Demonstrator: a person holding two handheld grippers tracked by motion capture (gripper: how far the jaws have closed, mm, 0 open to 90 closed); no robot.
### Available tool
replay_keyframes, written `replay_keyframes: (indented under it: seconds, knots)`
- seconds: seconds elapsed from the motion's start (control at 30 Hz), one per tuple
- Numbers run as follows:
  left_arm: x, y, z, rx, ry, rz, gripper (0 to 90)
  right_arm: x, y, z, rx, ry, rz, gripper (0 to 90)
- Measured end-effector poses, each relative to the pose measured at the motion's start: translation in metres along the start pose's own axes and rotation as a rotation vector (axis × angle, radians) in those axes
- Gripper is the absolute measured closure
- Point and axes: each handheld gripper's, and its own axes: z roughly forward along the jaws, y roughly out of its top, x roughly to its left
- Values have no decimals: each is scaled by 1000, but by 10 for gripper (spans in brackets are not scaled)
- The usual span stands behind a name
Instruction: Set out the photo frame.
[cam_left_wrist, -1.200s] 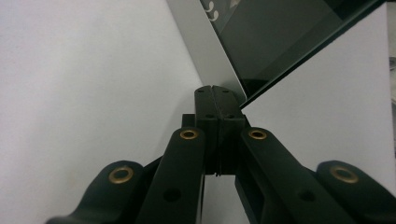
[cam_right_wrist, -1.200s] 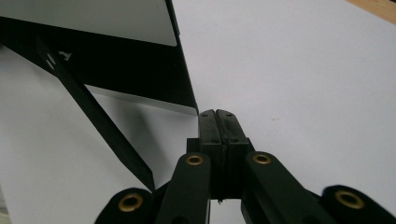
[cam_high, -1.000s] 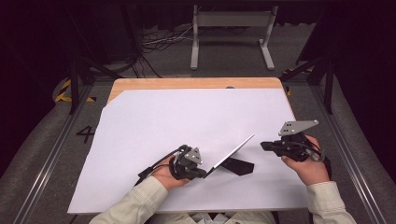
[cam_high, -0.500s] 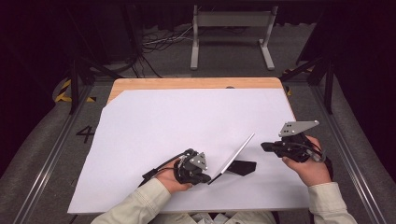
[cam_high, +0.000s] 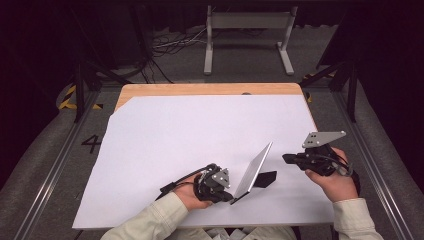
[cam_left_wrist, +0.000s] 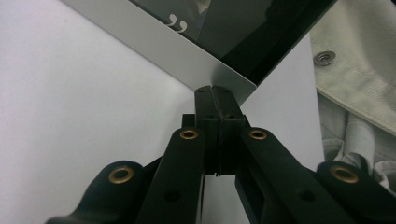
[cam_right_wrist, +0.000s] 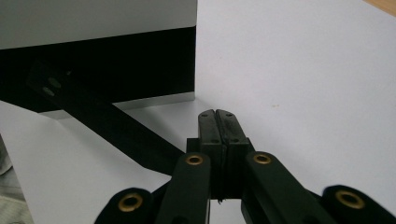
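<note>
A thin flat panel (cam_high: 254, 170) with a silver rim stands tilted on the white sheet (cam_high: 165, 135), propped by a black strut (cam_high: 265, 179) behind it. My left gripper (cam_high: 231, 197) is shut, and its tips rest against the panel's near lower corner. In the left gripper view the closed tips (cam_left_wrist: 213, 91) meet the silver edge (cam_left_wrist: 154, 44), with nothing between the jaws. My right gripper (cam_high: 286, 158) is shut and hovers just right of the panel. In the right gripper view its tips (cam_right_wrist: 217, 114) point at the panel's black back (cam_right_wrist: 116, 60), close to the foot of the strut (cam_right_wrist: 116, 130).
The white sheet covers most of a wooden table (cam_high: 200, 89). Grey rails run along both sides of the table. A metal frame (cam_high: 245, 30) and cables stand on the floor beyond the far edge. The person's pale sleeves (cam_high: 155, 220) come in at the bottom.
My left gripper has slid right toward the near edge, pushing the panel's lower corner with it. The panel now stands steeper. The right gripper has stayed put.
</note>
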Motion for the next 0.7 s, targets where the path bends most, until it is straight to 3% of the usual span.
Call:
replay_keyframes:
  seconds: [0.7]
  knots:
    - [-11,19,18,1,-53,58,900,0,-4,-9,-9,-13,15,898]
